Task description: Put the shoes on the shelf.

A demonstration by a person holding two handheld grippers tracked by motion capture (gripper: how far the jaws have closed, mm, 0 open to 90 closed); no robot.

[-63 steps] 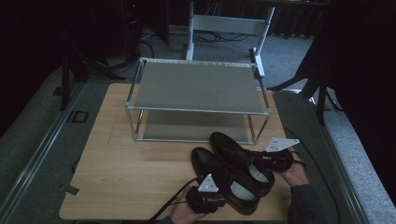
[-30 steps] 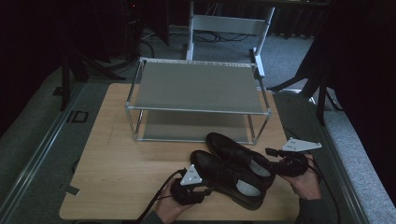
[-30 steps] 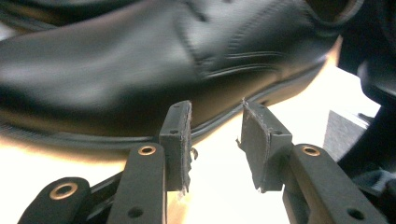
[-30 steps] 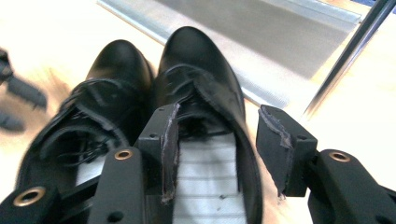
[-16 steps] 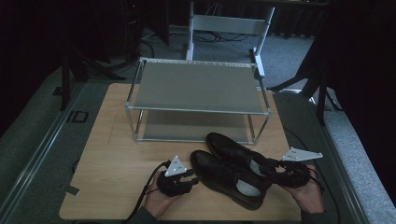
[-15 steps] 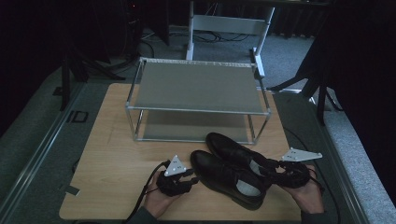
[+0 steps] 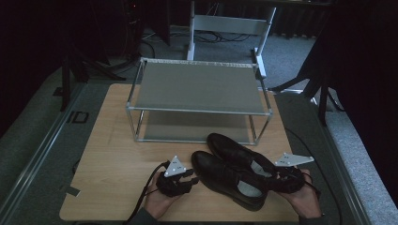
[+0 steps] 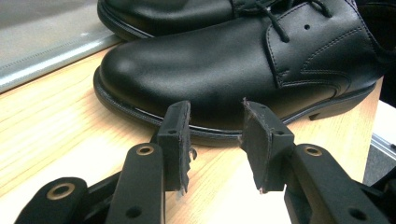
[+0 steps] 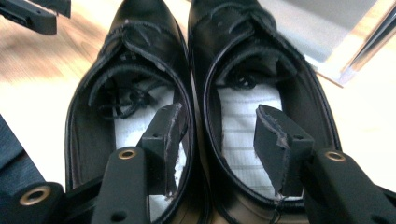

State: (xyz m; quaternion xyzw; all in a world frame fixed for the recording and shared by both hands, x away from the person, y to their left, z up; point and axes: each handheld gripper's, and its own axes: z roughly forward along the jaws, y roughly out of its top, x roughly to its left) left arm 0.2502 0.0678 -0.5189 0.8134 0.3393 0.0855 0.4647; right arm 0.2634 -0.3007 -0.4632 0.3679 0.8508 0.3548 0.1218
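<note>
The shoes (image 9: 201, 93) look stiff and smooth, so the right tool (image 9: 217, 149), released over their adjoining inner walls, should pinch there; the left tool (image 8: 215, 140) is released.

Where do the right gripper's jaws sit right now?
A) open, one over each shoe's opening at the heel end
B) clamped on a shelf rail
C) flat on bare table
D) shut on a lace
A: in the right gripper view the right gripper is open, one jaw over the nearer shoe and the other over the farther shoe, straddling their adjoining walls.

Glossy black shoes (image 7: 234, 174) (white insoles) on pale woodgrain table (image 7: 112, 154).
</note>
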